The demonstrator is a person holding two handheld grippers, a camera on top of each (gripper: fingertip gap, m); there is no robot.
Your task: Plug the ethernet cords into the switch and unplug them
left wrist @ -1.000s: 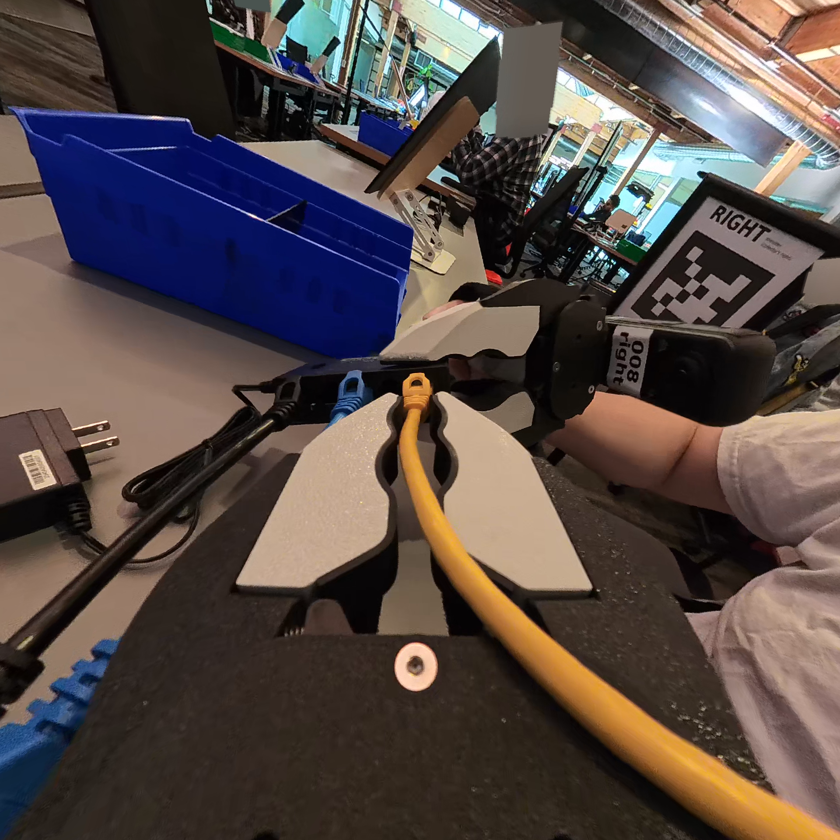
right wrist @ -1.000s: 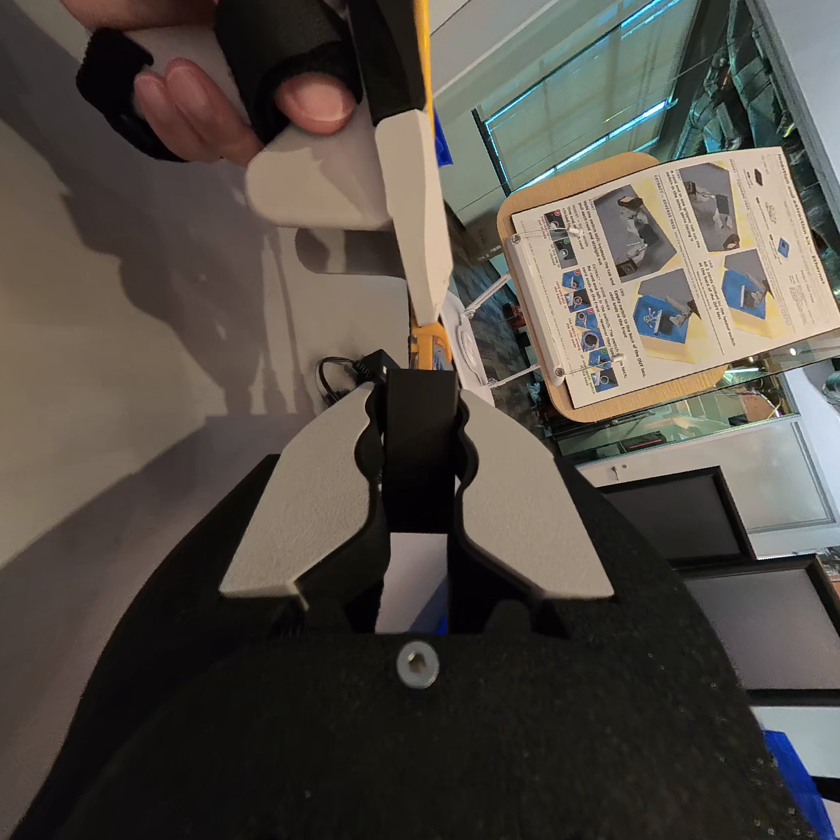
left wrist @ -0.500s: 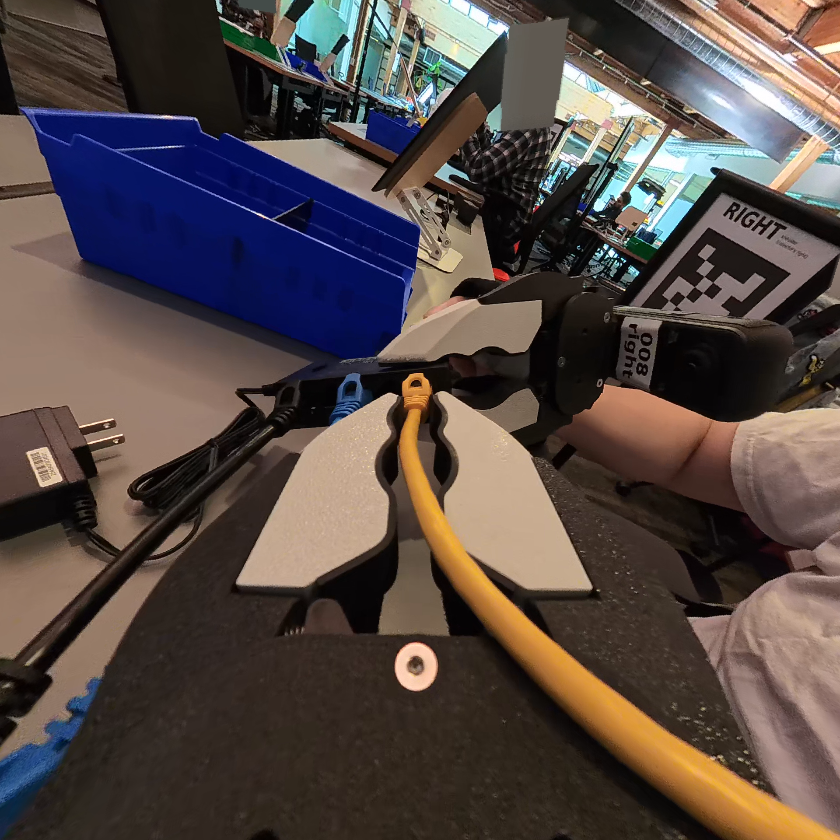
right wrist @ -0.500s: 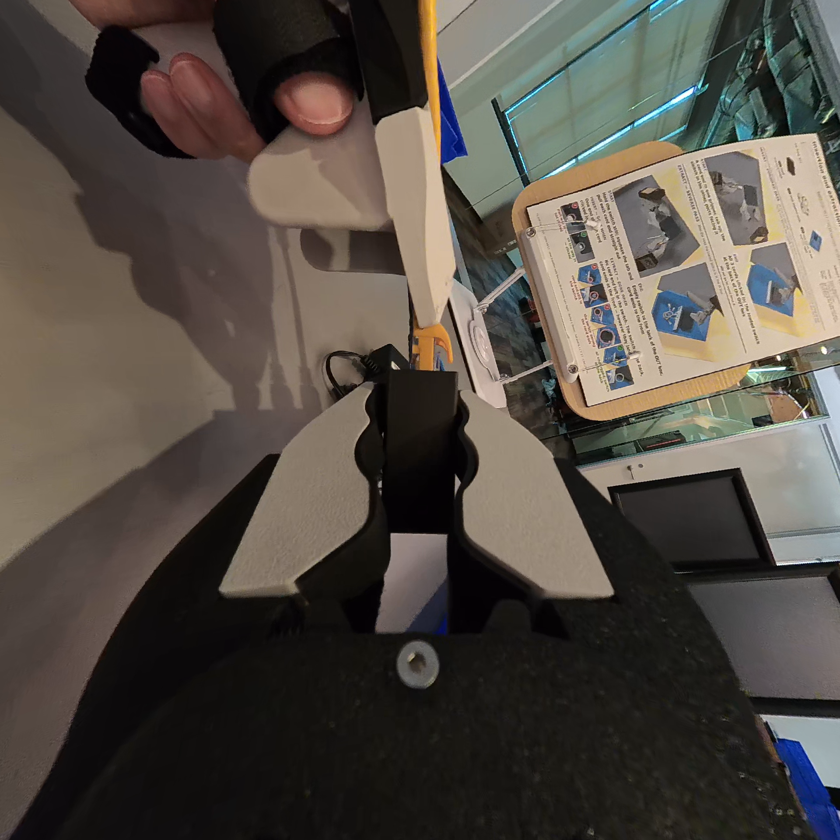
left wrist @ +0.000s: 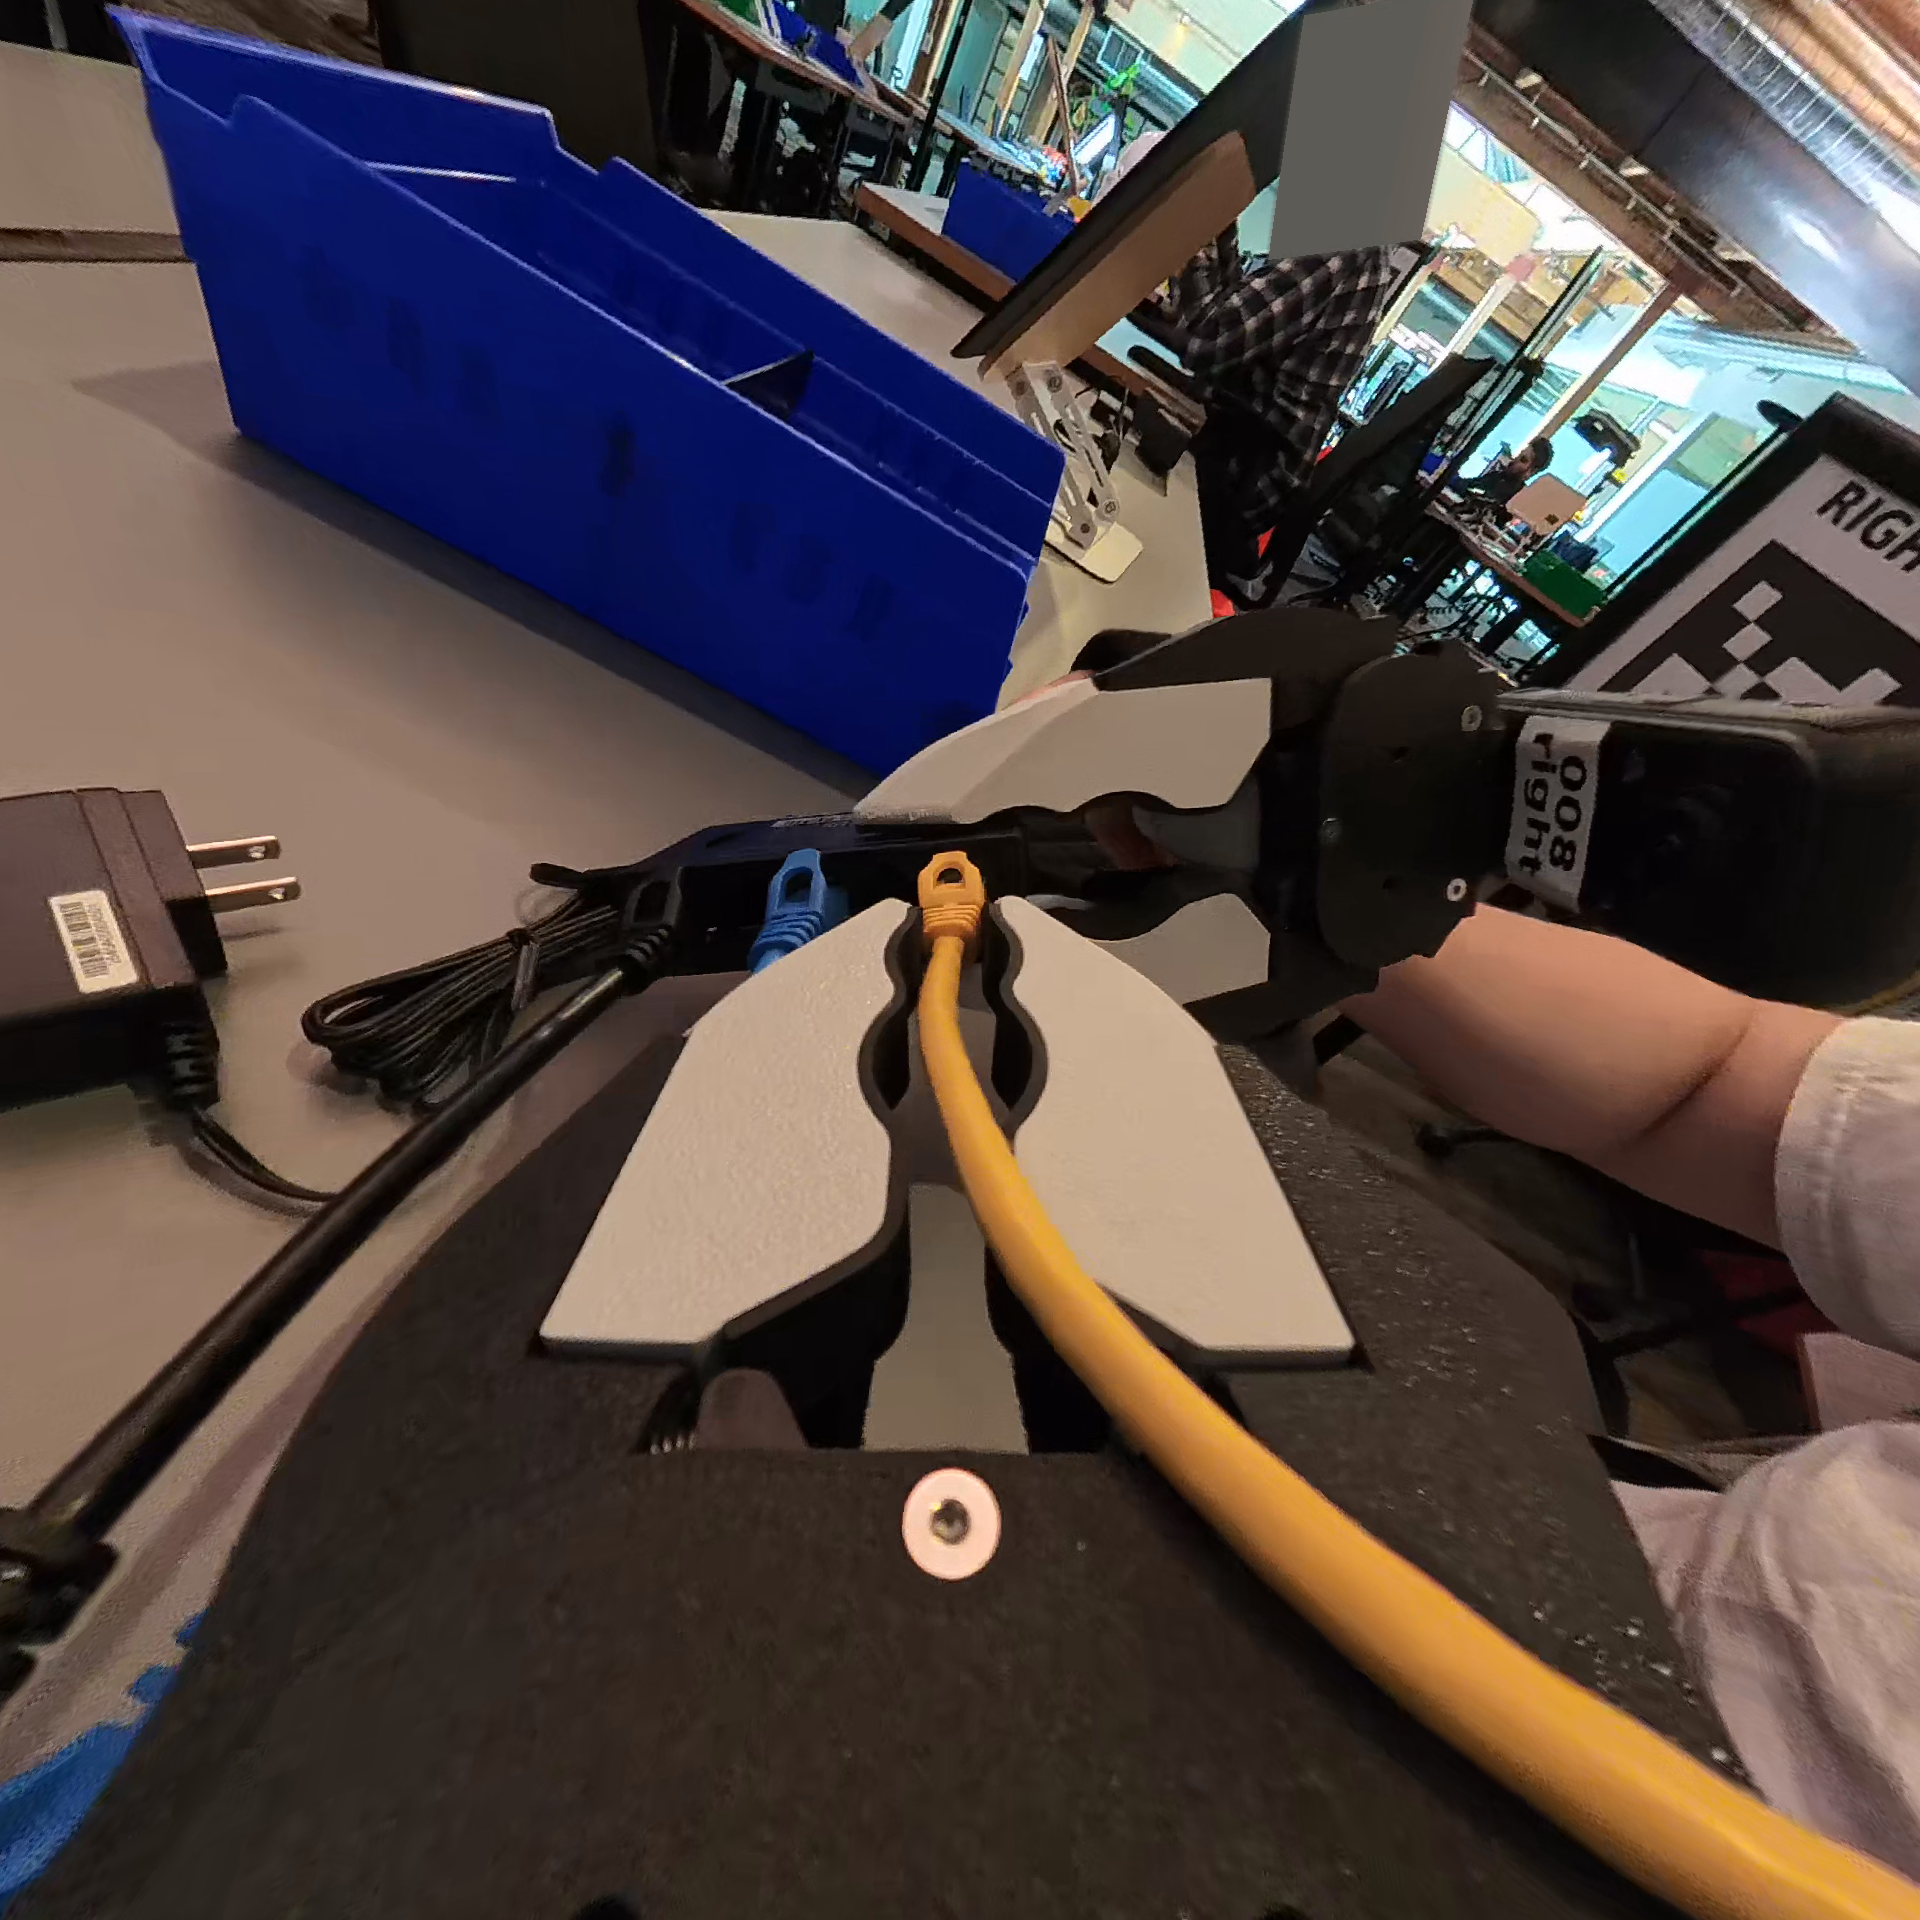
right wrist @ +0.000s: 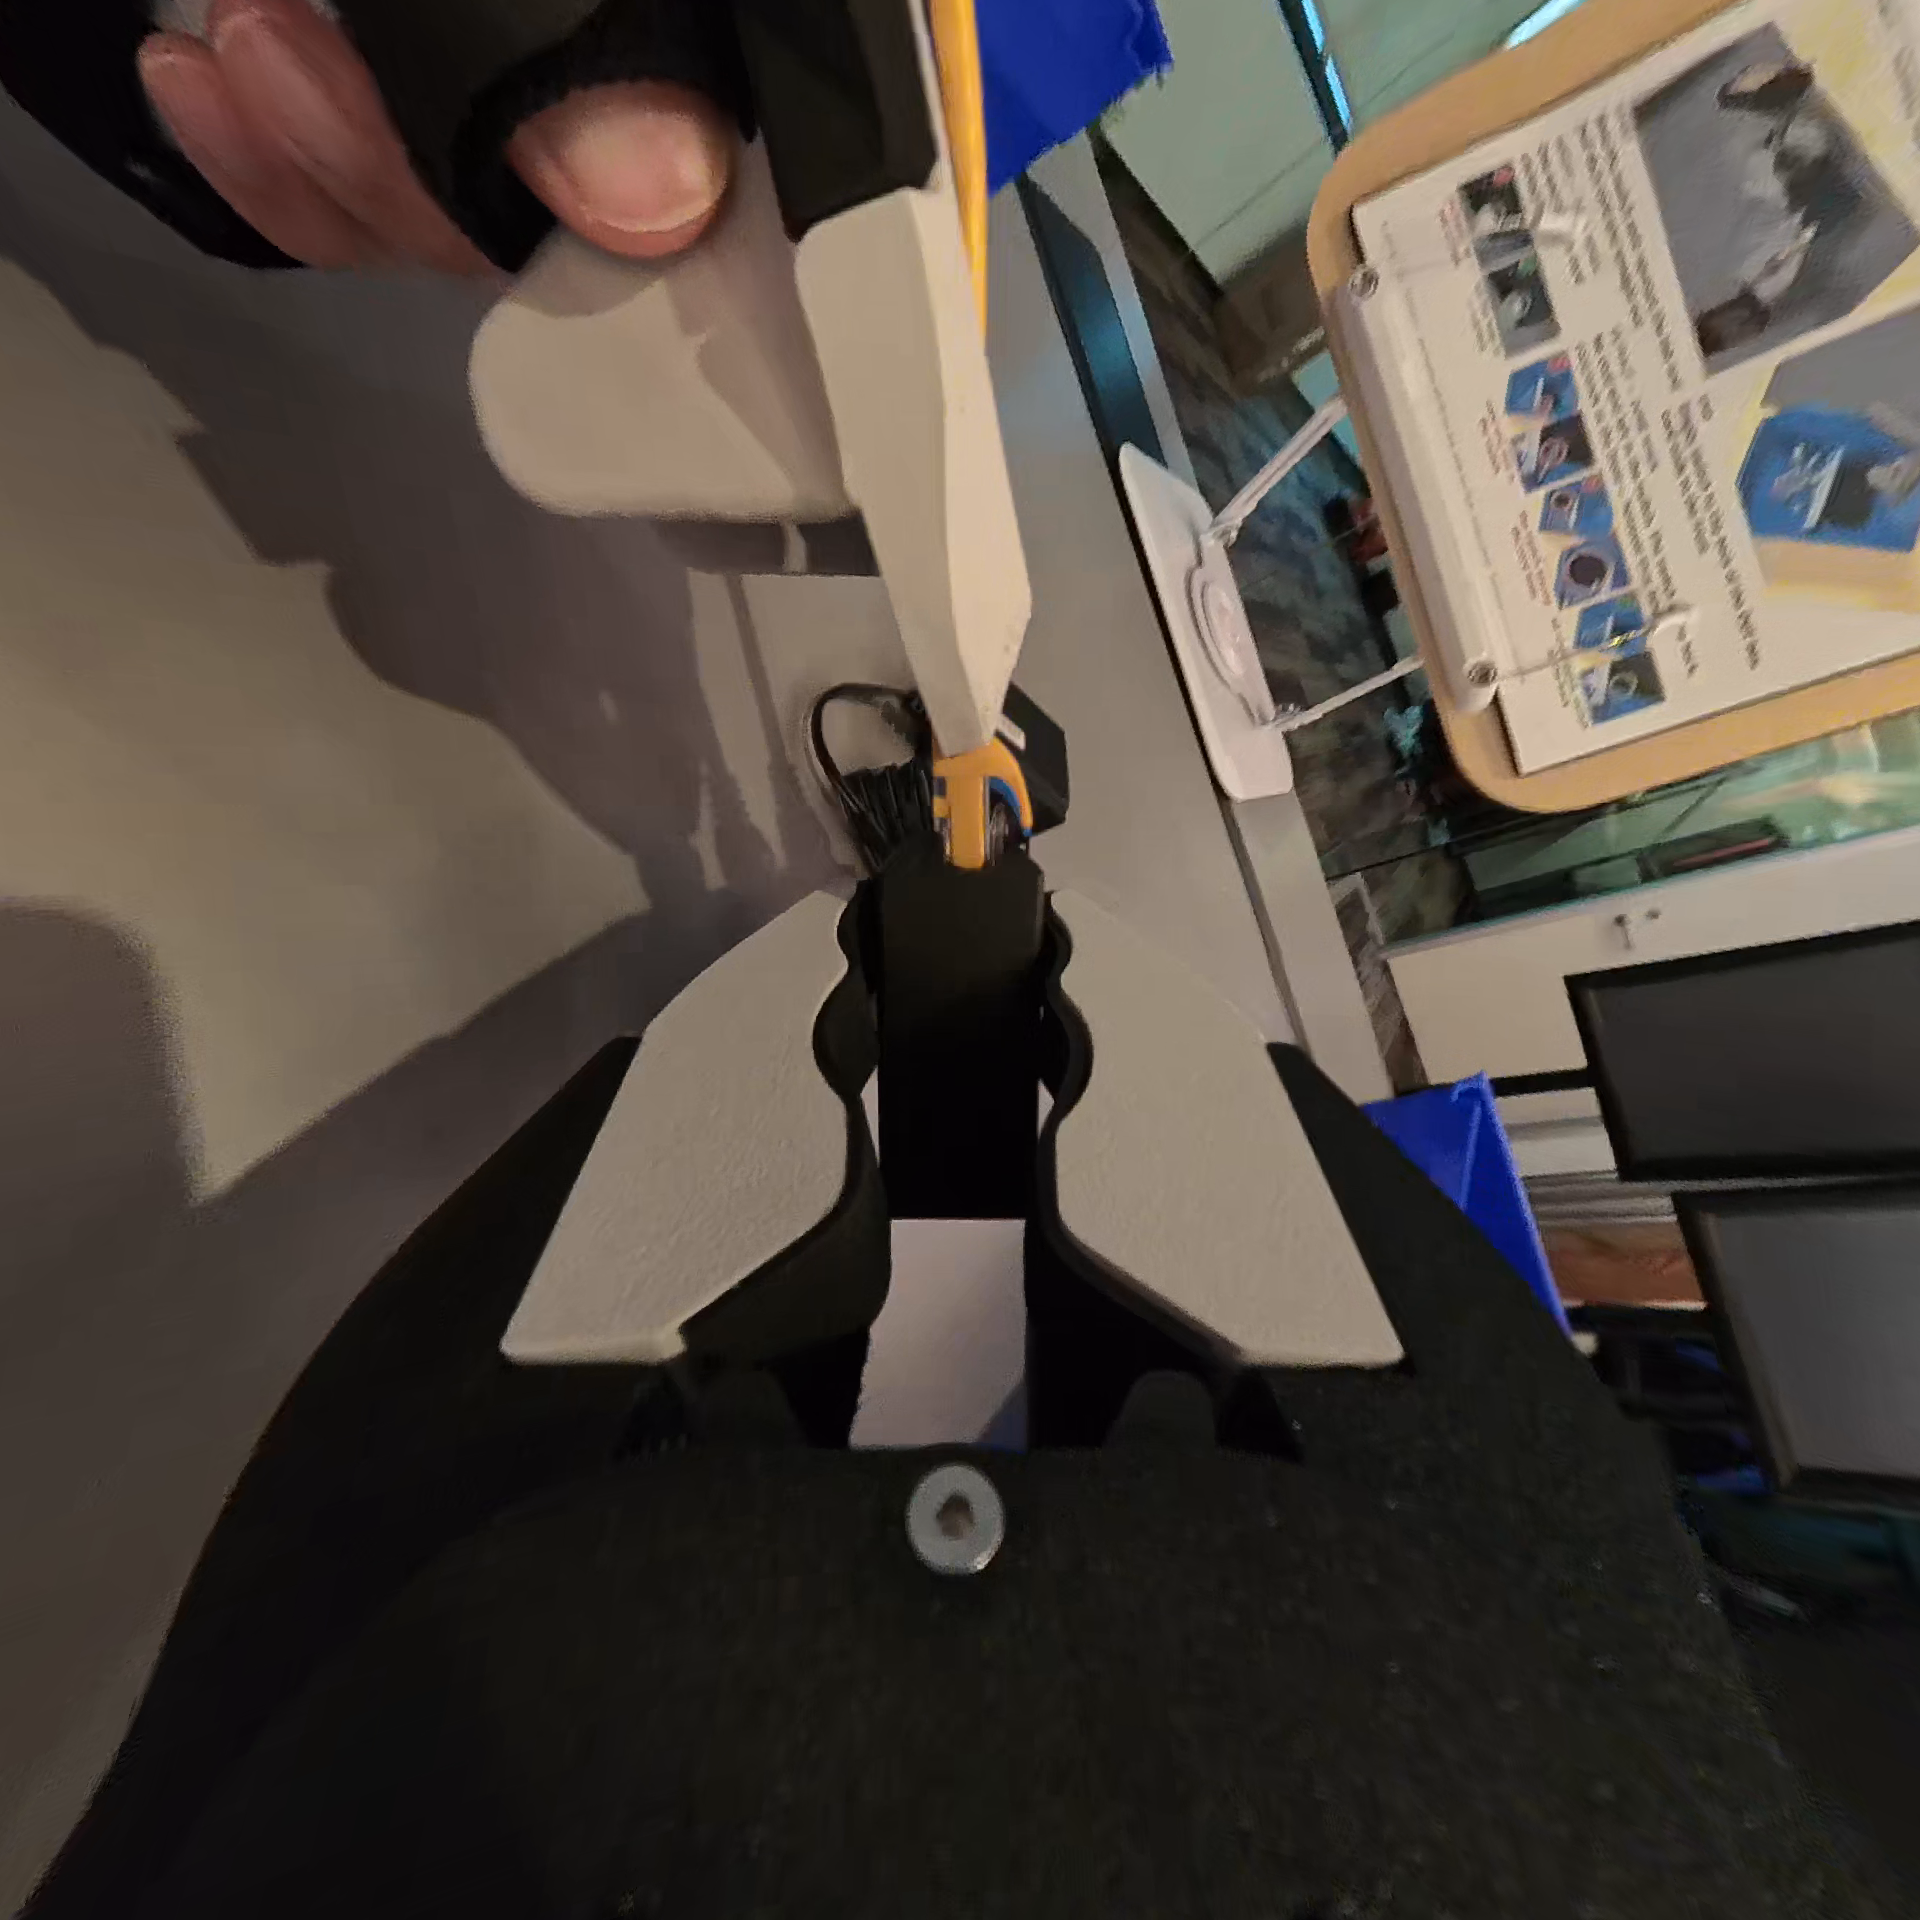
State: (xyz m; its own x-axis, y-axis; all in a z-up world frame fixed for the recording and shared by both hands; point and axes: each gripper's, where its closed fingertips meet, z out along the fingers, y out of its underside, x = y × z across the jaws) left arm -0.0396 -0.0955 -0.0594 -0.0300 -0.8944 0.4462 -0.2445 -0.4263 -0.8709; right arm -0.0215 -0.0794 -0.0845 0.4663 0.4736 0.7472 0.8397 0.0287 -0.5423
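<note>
My left gripper (left wrist: 948,920) is shut on the boot of the yellow ethernet cord (left wrist: 1039,1195), and its yellow plug (left wrist: 948,883) sits at a port in the front of the black switch (left wrist: 748,842). A blue ethernet plug (left wrist: 795,904) sits in a port just left of it. My right gripper (right wrist: 958,894) is shut on the switch (right wrist: 956,1039) from its right end and holds it against the grey table (left wrist: 312,675). The right gripper also shows in the left wrist view (left wrist: 1049,847). In the right wrist view the left gripper's finger (right wrist: 956,520) and the yellow plug (right wrist: 971,810) meet the switch's far end.
A blue bin (left wrist: 582,436) stands behind the switch. A black power adapter (left wrist: 94,935) and its bundled black cord (left wrist: 447,997) lie to the left. An instruction board on a stand (right wrist: 1621,416) is behind. A person's forearm (left wrist: 1558,1081) lies to the right. Both grippers' tips are close together, under 4 cm apart.
Both grippers keep their holds. The views have tilted and shifted a little, with the left gripper and yellow plug staying pressed at the switch's port.
</note>
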